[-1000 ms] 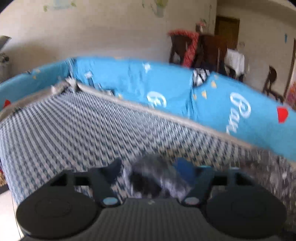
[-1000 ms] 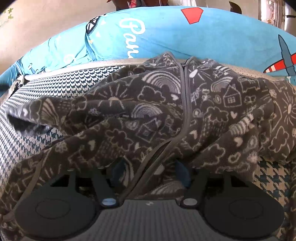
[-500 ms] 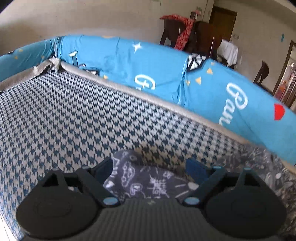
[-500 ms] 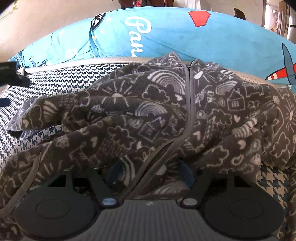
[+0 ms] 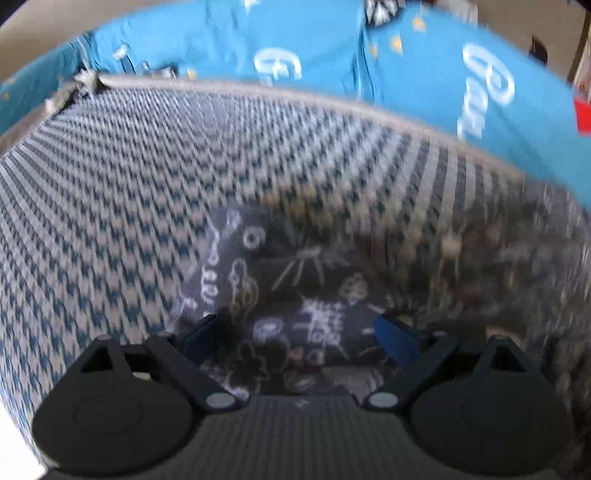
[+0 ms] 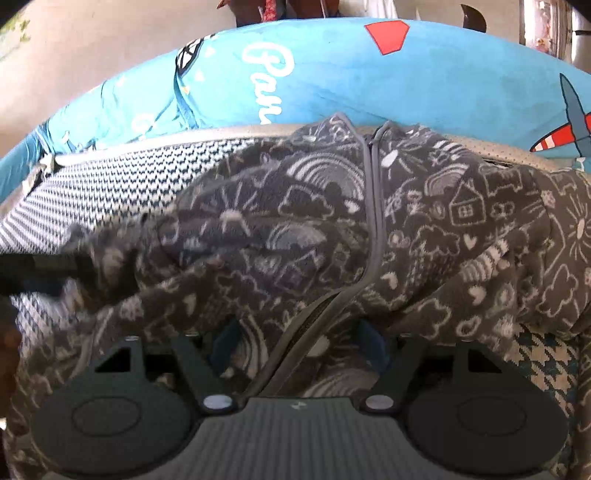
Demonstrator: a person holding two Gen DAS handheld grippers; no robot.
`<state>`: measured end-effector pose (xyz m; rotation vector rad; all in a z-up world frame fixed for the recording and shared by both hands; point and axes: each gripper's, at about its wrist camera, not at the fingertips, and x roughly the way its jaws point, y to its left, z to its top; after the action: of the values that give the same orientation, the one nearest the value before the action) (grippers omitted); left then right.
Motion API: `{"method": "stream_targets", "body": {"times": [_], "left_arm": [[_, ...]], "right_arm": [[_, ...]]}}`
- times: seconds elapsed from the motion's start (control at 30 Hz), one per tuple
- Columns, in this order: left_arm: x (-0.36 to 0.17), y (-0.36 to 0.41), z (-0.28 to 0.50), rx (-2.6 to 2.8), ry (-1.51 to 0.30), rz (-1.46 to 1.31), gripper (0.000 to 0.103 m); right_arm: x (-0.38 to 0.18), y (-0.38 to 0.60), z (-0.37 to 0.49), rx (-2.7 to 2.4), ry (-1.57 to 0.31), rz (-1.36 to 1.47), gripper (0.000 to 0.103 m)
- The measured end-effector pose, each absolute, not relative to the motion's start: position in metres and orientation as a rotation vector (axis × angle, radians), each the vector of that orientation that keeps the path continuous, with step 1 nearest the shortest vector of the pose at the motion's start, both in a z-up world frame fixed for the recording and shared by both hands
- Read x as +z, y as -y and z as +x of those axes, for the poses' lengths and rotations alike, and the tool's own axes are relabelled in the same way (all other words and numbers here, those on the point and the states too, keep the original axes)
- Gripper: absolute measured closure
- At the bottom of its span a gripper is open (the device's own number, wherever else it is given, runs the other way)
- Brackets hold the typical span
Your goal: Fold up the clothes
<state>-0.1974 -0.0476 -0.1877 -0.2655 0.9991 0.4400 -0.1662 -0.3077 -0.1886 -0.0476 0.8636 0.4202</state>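
2 grippers, left (image 5: 295,334) and right (image 6: 297,341), jaws wide apart around the grey printed garment (image 6: 332,236), grip unclear.

I was working in a home: a houndstooth-covered bed (image 5: 155,192) edged by blue cartoon-print bumpers (image 6: 461,88), with dark wooden furniture (image 6: 258,11) at twelve o'clock.

The left gripper (image 5: 299,332), fingers apart, has a dark doodle-print garment (image 5: 288,295) between them at six o'clock on houndstooth bedding (image 5: 147,177), blue cushions (image 5: 332,55) at twelve.
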Motion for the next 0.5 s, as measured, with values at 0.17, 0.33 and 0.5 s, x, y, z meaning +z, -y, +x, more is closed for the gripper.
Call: {"method": "stream_targets", "body": {"times": [0.17, 0.33, 0.5], "left_arm": [[-0.191, 0.067, -0.195, 0.408, -1.037, -0.139, 0.008], [-0.167, 0.055, -0.196, 0.381, -0.929, -0.254, 0.009], [-0.156, 0.048, -0.179, 0.307, -0.820, -0.349, 0.008]], "right_arm": [[-0.181, 0.315, -0.160, 0.428, -0.850, 0.015, 0.032], [-0.170, 0.318, -0.155, 0.439, -0.817, 0.061, 0.032], [-0.168, 0.318, -0.145, 0.419, -0.806, 0.070, 0.032]]}}
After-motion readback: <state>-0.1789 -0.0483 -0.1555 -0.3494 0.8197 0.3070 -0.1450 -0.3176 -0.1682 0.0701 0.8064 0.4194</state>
